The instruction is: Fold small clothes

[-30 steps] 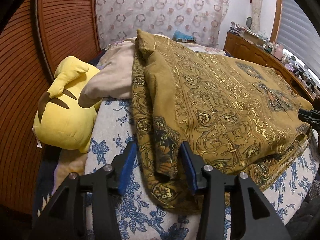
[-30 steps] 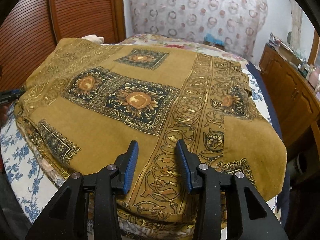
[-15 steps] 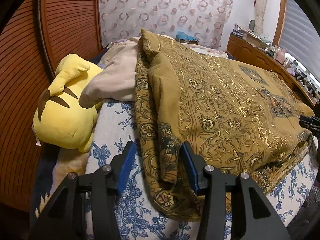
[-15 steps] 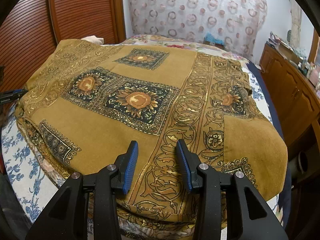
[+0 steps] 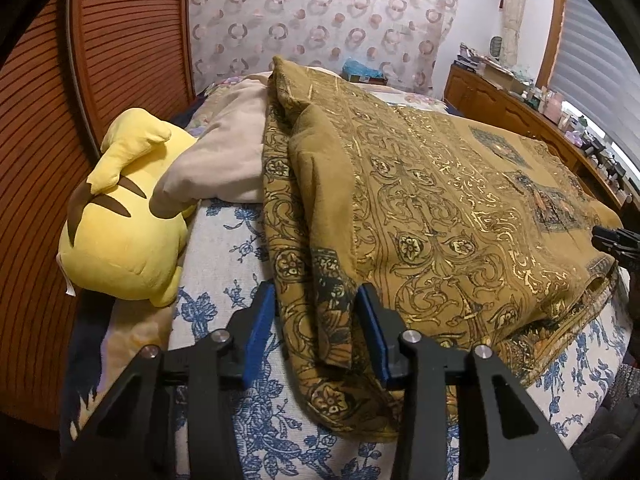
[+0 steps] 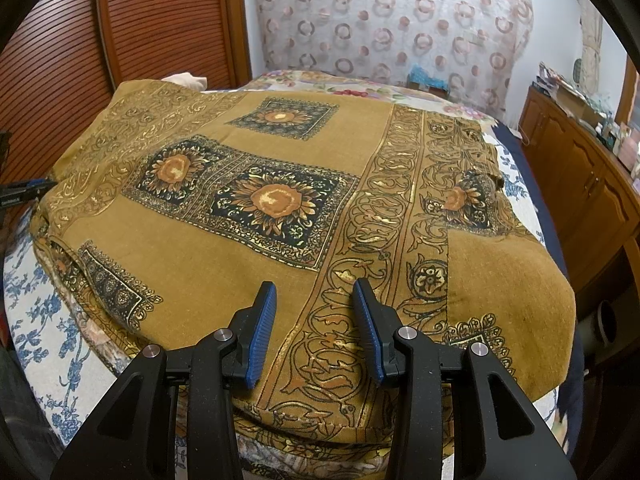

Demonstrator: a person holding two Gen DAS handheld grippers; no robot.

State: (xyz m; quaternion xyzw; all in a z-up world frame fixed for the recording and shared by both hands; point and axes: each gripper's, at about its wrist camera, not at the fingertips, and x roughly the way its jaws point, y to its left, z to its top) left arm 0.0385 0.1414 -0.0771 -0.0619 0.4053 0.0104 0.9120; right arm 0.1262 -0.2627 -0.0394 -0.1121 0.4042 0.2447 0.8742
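**Ochre cloth laid out, both grippers poised at its edges**

Ochre printed fabric, a garment (image 6: 256, 200) patterned in gold scrollwork and dark sunflower panels, is seen spread across the bed (image 5: 224, 232), over a white sheet with blue flowers. In the left wrist view a narrow strip along the 9 o'clock side is seen already turned over onto the body, a judgement supported by the plain reverse showing there.

The left gripper (image 5: 316, 320) is held low at the 6 o'clock end of that turned strip, its blue fingers (image 5: 260, 320) spread with the folded edge lying between them; nothing is pinched yet. The right gripper (image 6: 314, 316) is held above the near hem at 6 o'clock in its own view, fingers likewise spread and apart from the cloth, though how close cannot be told.

Such placement at two separate edges is judged to prepare a paired lift, so the cloth can be carried over evenly.

A yellow plush toy (image 5: 124, 236) and a beige cushion (image 5: 224, 164) are seen at 9 to 10 o'clock, just beside the garment
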